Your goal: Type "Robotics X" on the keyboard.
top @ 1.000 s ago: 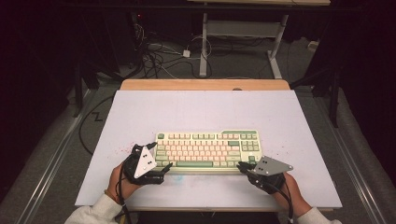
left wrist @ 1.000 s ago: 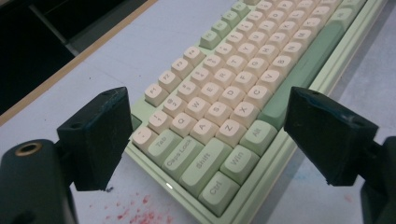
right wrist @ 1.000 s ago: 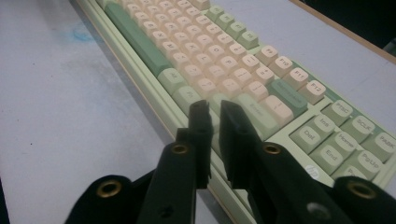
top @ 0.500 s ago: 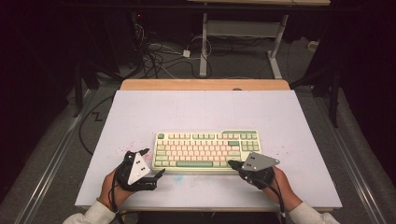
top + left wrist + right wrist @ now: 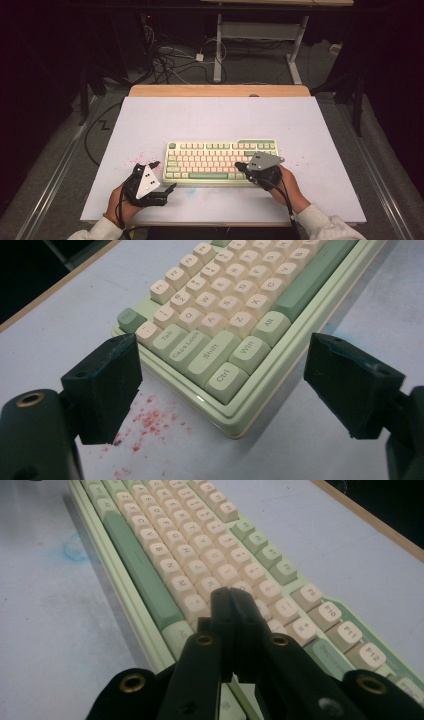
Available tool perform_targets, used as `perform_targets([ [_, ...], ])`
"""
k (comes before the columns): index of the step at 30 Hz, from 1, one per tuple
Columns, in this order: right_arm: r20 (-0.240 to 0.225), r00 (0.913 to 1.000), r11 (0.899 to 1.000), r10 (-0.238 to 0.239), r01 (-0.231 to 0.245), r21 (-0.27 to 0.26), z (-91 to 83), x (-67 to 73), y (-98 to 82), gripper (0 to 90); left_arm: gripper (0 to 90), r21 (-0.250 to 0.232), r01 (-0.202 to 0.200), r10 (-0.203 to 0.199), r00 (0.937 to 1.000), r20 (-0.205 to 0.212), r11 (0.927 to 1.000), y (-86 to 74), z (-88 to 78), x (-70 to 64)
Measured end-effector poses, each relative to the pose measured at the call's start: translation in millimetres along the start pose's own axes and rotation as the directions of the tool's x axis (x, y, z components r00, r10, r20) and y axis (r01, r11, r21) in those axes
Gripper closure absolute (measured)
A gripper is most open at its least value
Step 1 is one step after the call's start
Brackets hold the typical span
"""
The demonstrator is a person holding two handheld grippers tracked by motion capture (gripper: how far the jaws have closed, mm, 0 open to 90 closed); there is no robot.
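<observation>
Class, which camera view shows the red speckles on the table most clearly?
The left gripper view: the red speckles lie close up on the white table, beside the keyboard's Ctrl corner. In the high view they are a faint pink dusting left of the keyboard. The right gripper view looks along the keys instead.

Left hand-held gripper (image 5: 159, 177): jaws spread wide, nothing between them. Right hand-held gripper (image 5: 239, 165): jaws pressed together, empty, pointing left.

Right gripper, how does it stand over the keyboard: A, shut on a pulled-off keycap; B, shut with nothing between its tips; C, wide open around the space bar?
B: the right gripper has its two black tips pressed together, empty, above the keys of the keyboard.
</observation>
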State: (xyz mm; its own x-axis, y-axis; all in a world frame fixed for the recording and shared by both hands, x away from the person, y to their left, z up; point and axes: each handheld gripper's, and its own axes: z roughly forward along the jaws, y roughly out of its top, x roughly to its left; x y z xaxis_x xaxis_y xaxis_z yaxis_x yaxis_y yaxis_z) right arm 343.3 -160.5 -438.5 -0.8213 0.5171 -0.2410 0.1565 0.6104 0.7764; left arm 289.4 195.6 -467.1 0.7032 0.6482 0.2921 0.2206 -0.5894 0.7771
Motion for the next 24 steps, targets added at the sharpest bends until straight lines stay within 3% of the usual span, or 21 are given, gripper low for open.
perform_targets([
  [15,-0.007,0.9999,0.998,-0.01,0.01,0.063,33.0,-7.8,25.1,90.0,15.0,-0.008,-0.004,0.004,0.9996,0.026,1.0,-1.1,-0.3,0.9],
  [24,-0.022,0.9997,0.994,-0.013,0.015,0.111,55.1,-8.7,31.6,90.0,15.0,0.007,-0.008,0.008,0.9993,0.036,0.9999,-2.1,1.5,0.3],
])
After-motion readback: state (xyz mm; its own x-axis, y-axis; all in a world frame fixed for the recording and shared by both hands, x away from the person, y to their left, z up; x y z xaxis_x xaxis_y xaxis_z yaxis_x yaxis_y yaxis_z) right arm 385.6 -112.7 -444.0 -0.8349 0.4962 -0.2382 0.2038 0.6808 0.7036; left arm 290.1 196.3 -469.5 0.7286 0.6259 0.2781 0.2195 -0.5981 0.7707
